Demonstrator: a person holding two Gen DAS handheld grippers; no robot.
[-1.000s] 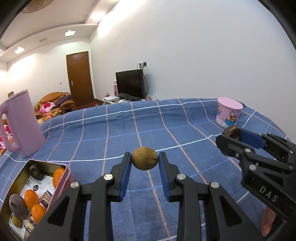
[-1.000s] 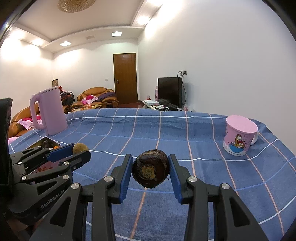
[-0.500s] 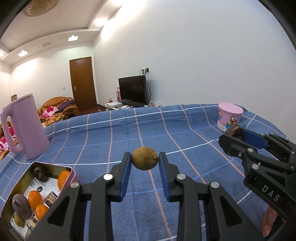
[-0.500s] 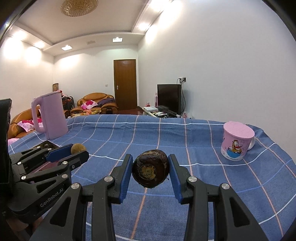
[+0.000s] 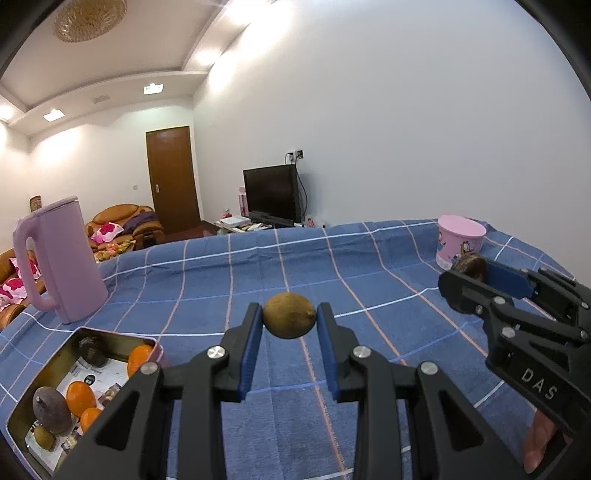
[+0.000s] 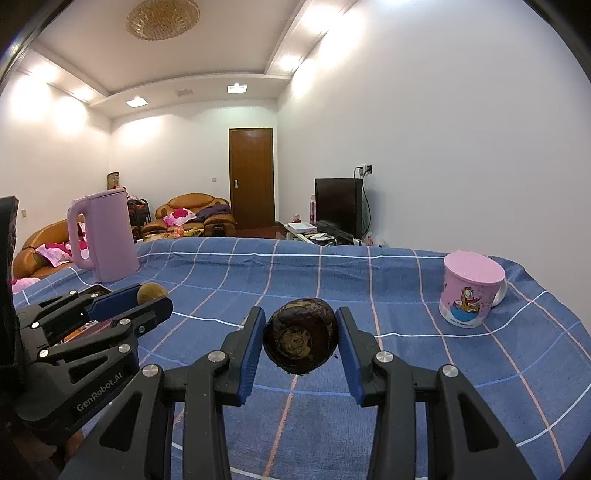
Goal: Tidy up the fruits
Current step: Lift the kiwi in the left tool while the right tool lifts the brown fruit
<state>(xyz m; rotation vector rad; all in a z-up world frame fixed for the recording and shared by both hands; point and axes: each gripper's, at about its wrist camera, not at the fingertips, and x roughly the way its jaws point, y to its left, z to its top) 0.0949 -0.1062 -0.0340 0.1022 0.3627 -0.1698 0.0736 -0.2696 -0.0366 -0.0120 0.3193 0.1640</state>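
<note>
Left wrist: left gripper (image 5: 290, 320) jaws pinch brown kiwi (image 5: 289, 319).
Right gripper (image 6: 300, 341): pinches dark mangosteen (image 6: 300, 341).
Risk: round fruits may slip, missing tin (image 5: 110, 338).

1. I am working in a home, in its living room.
2. A leather sofa (image 6: 192, 212) with pink cushions stands by the far wall, next to a brown wooden door (image 6: 252, 177).
3. A flat television (image 6: 338, 205) sits on a low stand, its cable plugged into a wall socket.
4. A round decorated lamp (image 6: 162, 18) hangs from a stepped ceiling with recessed lights.
5. My bench (image 6: 369, 280) wears a blue checked cloth, with a pink kettle (image 6: 103, 240) and a cartoon mug (image 6: 469, 295) on it.
</note>
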